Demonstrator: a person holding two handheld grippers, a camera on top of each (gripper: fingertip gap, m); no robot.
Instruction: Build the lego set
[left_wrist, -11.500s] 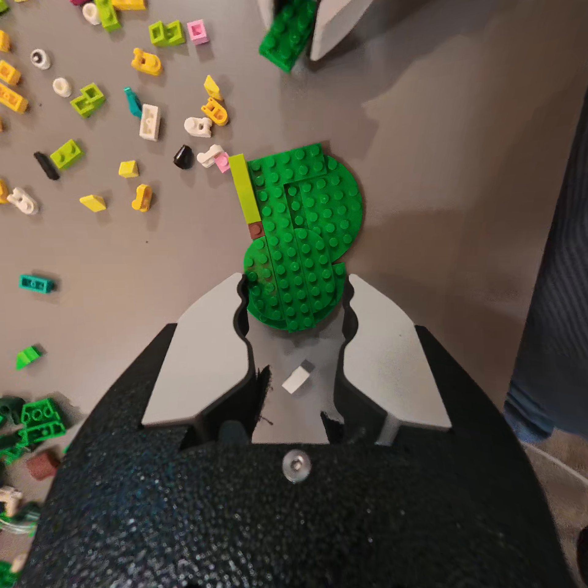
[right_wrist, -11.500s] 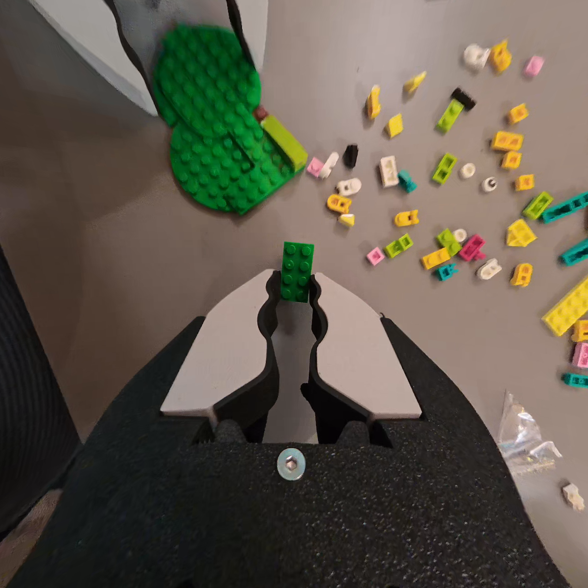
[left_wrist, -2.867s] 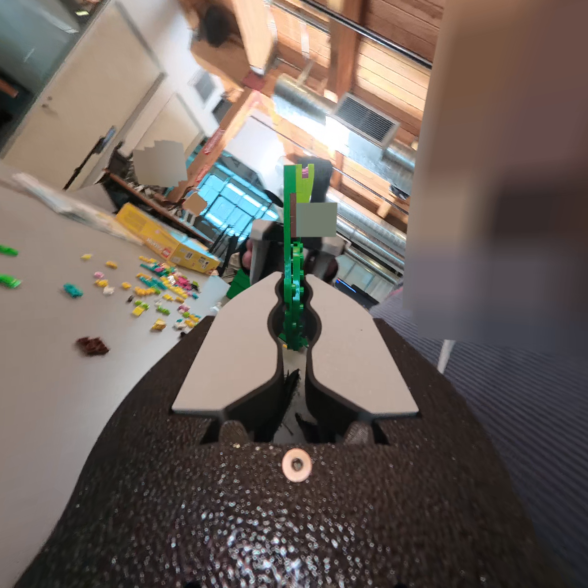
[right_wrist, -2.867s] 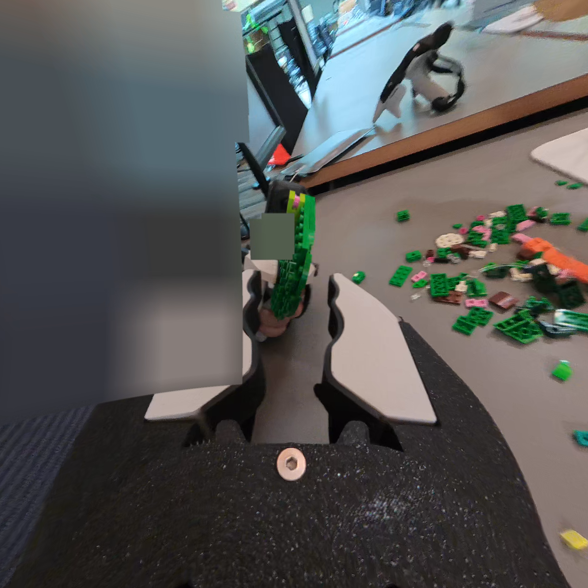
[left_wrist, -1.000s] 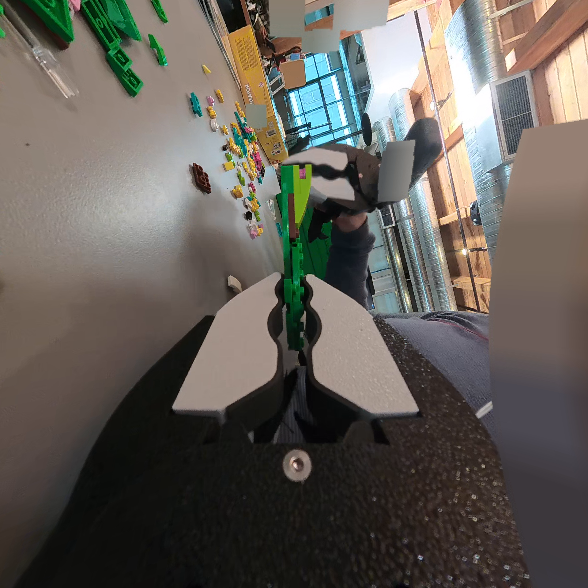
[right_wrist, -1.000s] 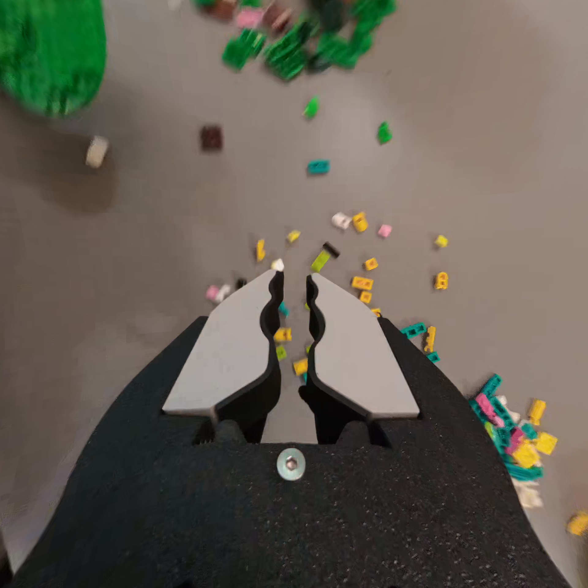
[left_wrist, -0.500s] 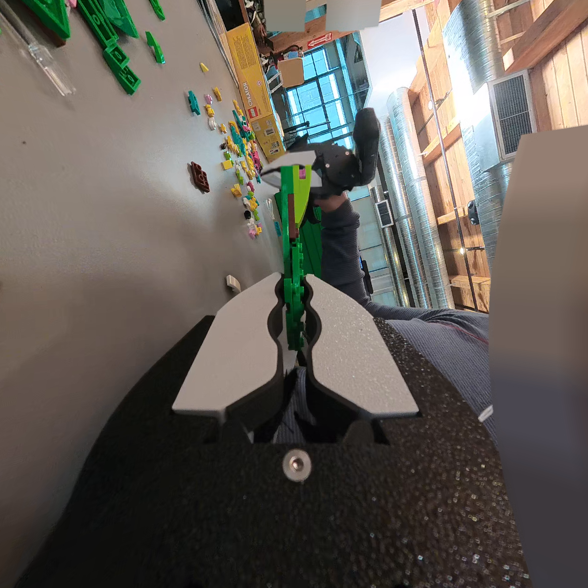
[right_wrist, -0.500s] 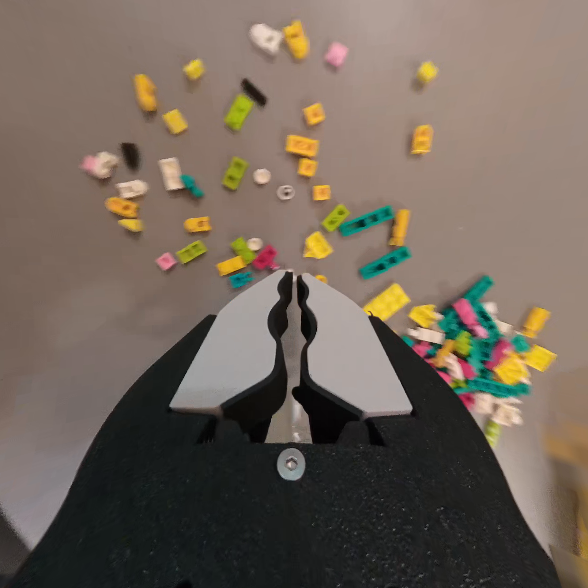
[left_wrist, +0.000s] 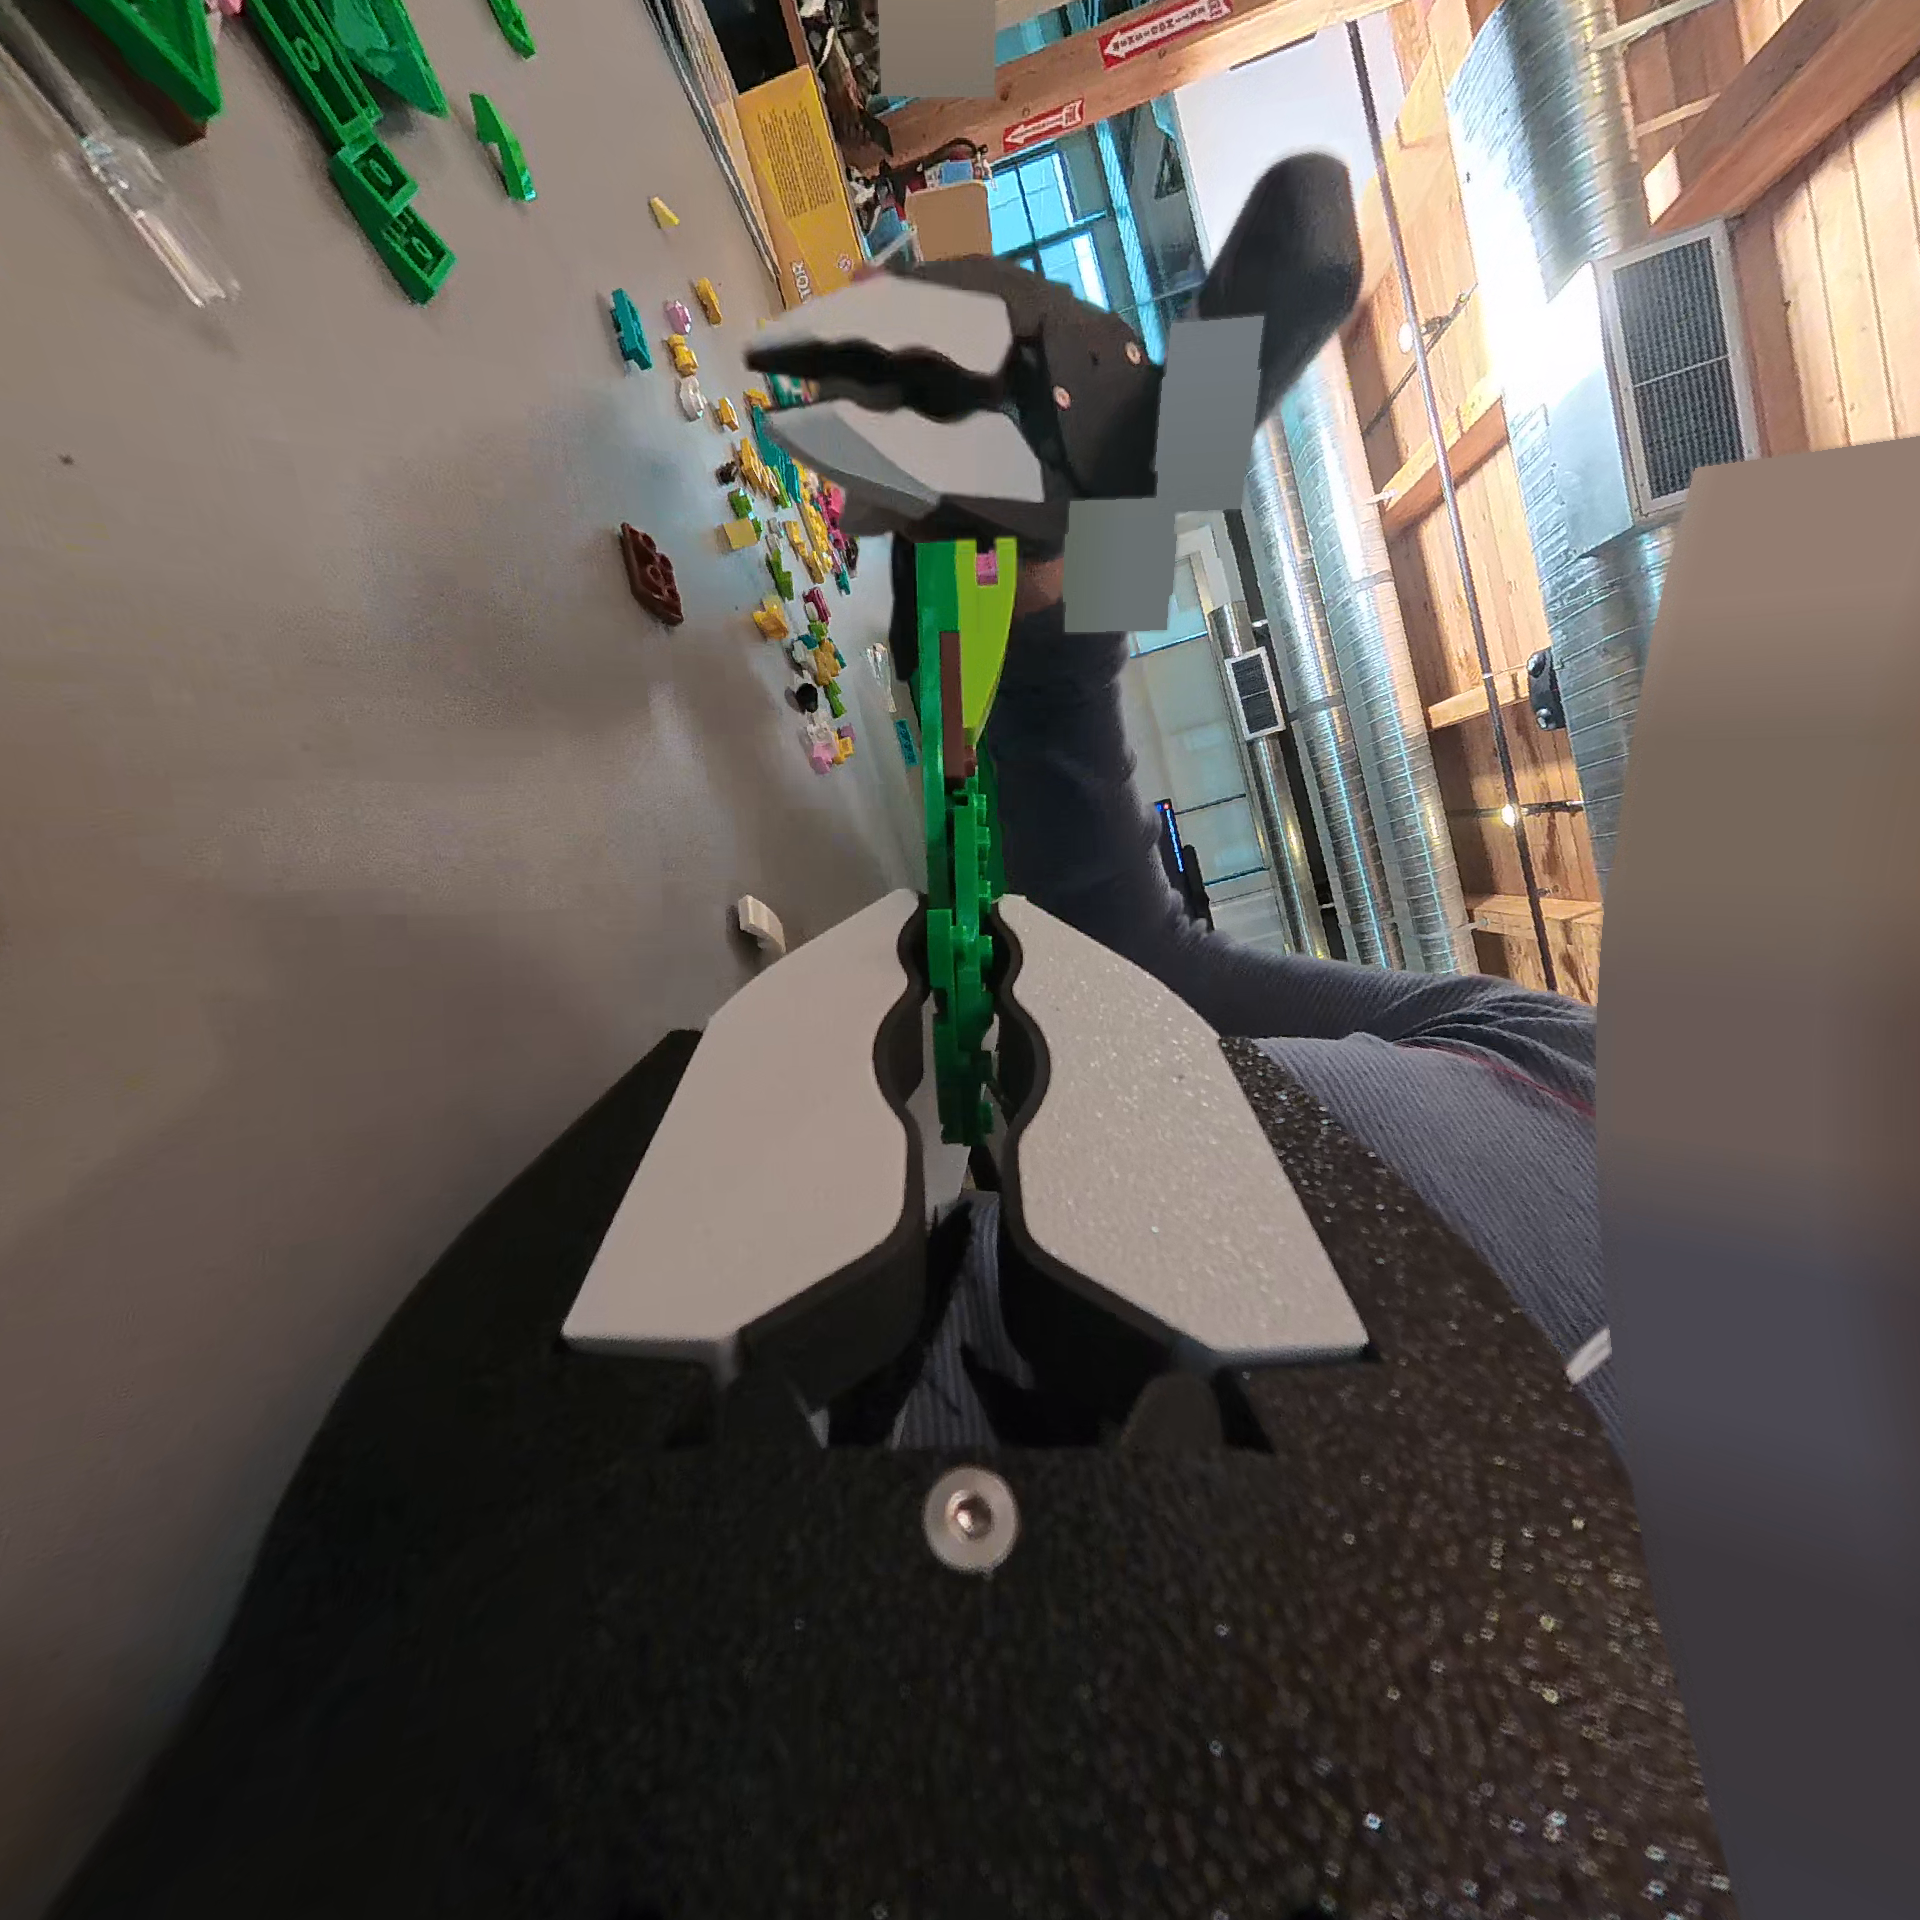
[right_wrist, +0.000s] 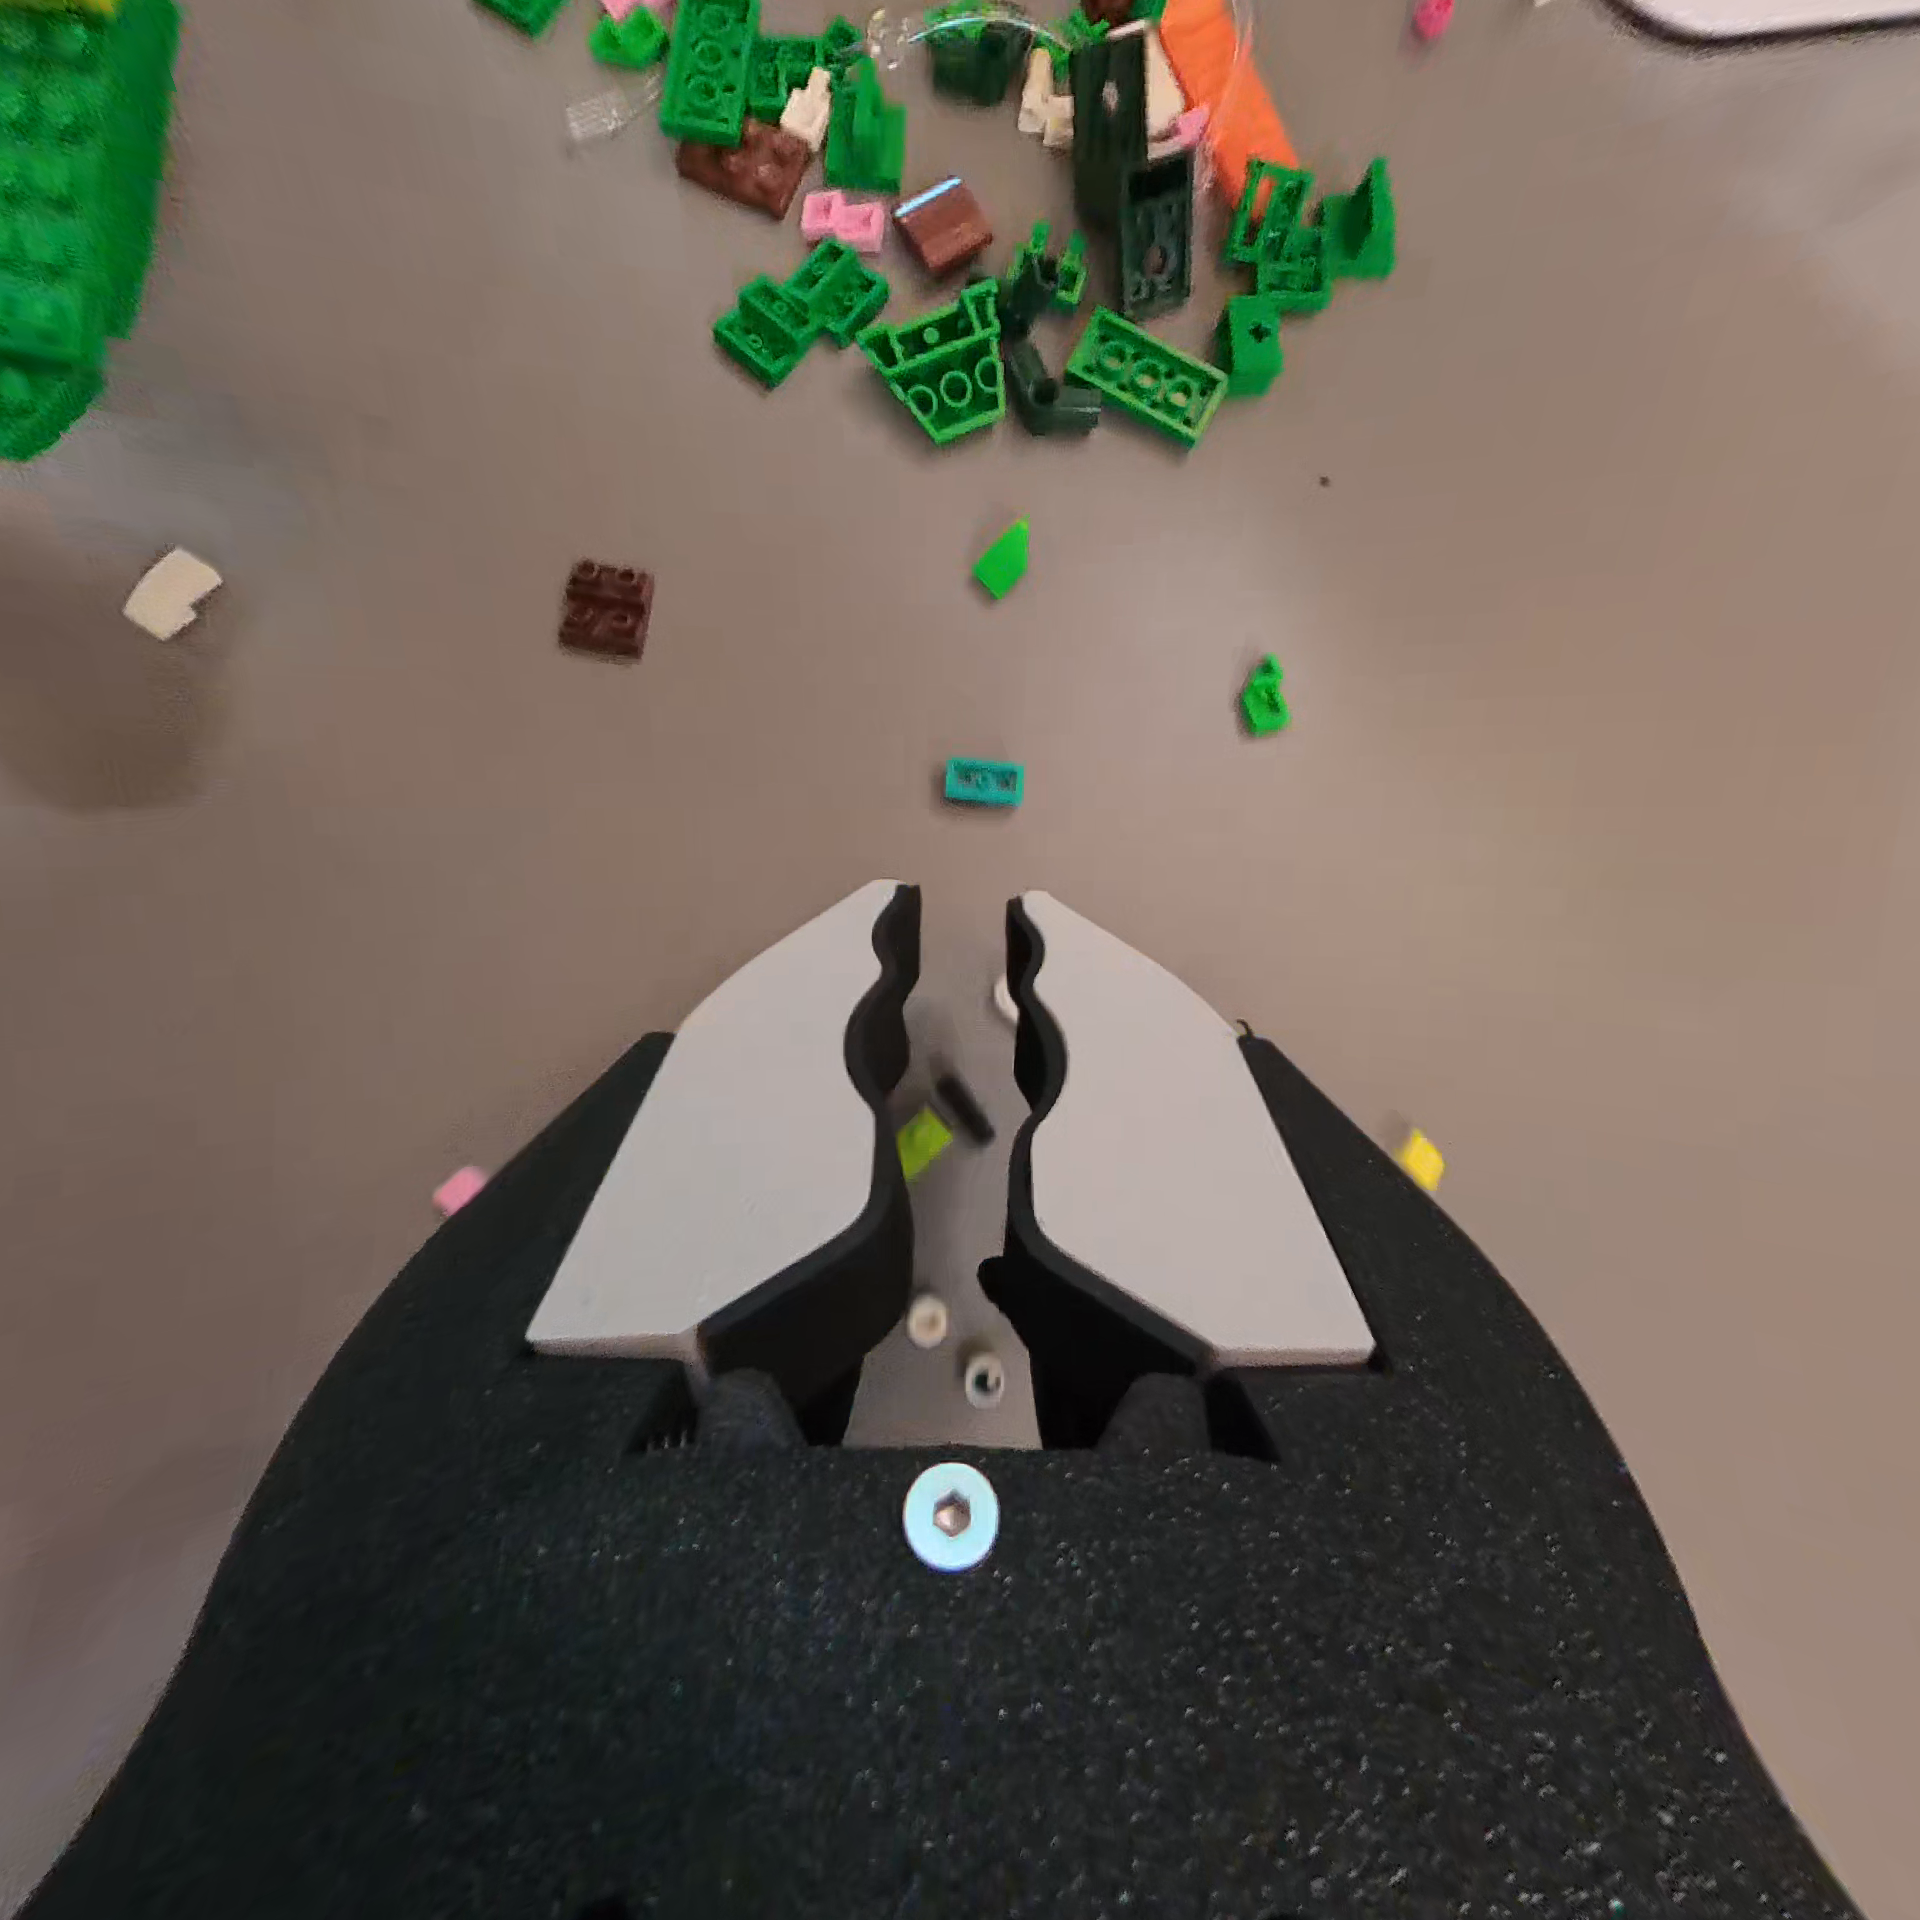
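Note:
My left gripper (left_wrist: 961, 925) is shut on the edge of a flat green lego assembly (left_wrist: 956, 727) and holds it on edge above the grey table. The assembly carries lime, brown and pink parts at its far end. It also shows blurred at the top left of the right wrist view (right_wrist: 73, 208). My right gripper (right_wrist: 963, 894) is slightly open and empty, hovering over the table behind a teal plate (right_wrist: 984, 781). The right gripper also shows in the left wrist view (left_wrist: 764, 395), just beyond the assembly's far end, jaws apart.
A pile of green and brown bricks (right_wrist: 987, 343) lies ahead of the right gripper. A brown brick (right_wrist: 608, 611), a white piece (right_wrist: 171, 592) and two small green pieces (right_wrist: 1003, 561) lie loose. Small yellow, pink and teal pieces (left_wrist: 790, 540) are scattered farther off.
My right gripper swung away from the small colourful pieces toward the green pile, and its jaws opened from nearly shut. My left gripper still holds the green assembly.

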